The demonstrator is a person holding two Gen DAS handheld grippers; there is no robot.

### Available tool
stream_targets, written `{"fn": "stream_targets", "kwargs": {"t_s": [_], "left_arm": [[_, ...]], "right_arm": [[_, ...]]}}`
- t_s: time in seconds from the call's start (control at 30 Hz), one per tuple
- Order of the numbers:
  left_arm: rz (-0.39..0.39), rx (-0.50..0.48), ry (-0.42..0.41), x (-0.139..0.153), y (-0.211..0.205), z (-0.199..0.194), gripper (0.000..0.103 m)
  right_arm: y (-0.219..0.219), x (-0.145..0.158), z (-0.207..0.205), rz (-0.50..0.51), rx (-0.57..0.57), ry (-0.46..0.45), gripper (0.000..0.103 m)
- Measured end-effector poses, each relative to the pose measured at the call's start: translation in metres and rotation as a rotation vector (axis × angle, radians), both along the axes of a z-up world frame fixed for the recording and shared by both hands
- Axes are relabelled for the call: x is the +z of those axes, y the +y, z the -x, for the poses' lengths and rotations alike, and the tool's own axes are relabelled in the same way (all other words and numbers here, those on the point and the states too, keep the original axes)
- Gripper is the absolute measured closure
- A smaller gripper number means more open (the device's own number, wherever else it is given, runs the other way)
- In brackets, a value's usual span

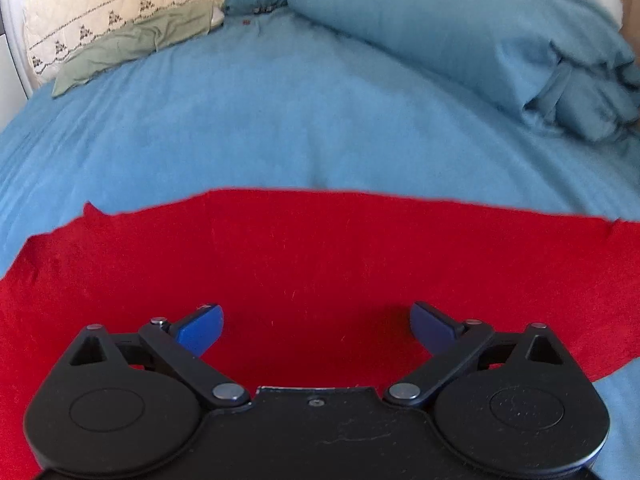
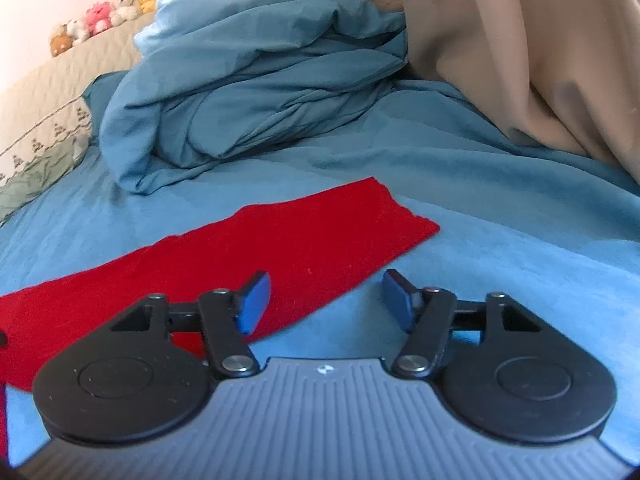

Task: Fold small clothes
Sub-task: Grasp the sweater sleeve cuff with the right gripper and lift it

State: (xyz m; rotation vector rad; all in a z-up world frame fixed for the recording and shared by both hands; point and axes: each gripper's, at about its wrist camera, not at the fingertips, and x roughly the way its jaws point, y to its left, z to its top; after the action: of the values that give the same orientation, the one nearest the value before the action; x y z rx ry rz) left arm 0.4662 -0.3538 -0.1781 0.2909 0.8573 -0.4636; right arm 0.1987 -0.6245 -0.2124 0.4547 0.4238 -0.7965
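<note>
Red cloth lying flat on the blue bedsheet, my left gripper spread wide right over it, my right gripper spread too at its near edge, crumpled blue duvet beyond, beige curtain alongside.

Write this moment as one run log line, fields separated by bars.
stage: before fold | red cloth: flat on blue bedsheet | left gripper: open, over cloth | right gripper: open, near cloth edge | held: nothing
</note>
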Motion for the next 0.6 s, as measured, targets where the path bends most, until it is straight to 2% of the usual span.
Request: {"fn": "stream_targets", "kwargs": {"t_s": [0.1,0.17,0.33,0.43,0.6], "left_arm": [[-0.019,-0.004,0.025,-0.011,-0.003,-0.006,0.000],[0.005,0.009,0.043,-0.011,0.000,-0.010,0.000],[0.035,0.007,0.050,-0.009,0.005,-0.018,0.000],[0.030,0.029,0.003,0.005,0.021,-0.017,0.000],[0.035,0.042,-0.074,0.042,0.079,-0.017,0.000]], "right_arm": [[-0.004,0.000,-0.005,0.008,-0.030,-0.003,0.041],[-0.007,0.001,-0.008,0.012,-0.050,0.009,0.058],[-0.014,0.011,-0.016,-0.017,-0.026,0.034,0.081],[-0.007,0.036,-0.025,-0.013,0.025,0.019,0.082],[0.036,0.106,-0.068,0.021,0.192,-0.099,0.082]]}}
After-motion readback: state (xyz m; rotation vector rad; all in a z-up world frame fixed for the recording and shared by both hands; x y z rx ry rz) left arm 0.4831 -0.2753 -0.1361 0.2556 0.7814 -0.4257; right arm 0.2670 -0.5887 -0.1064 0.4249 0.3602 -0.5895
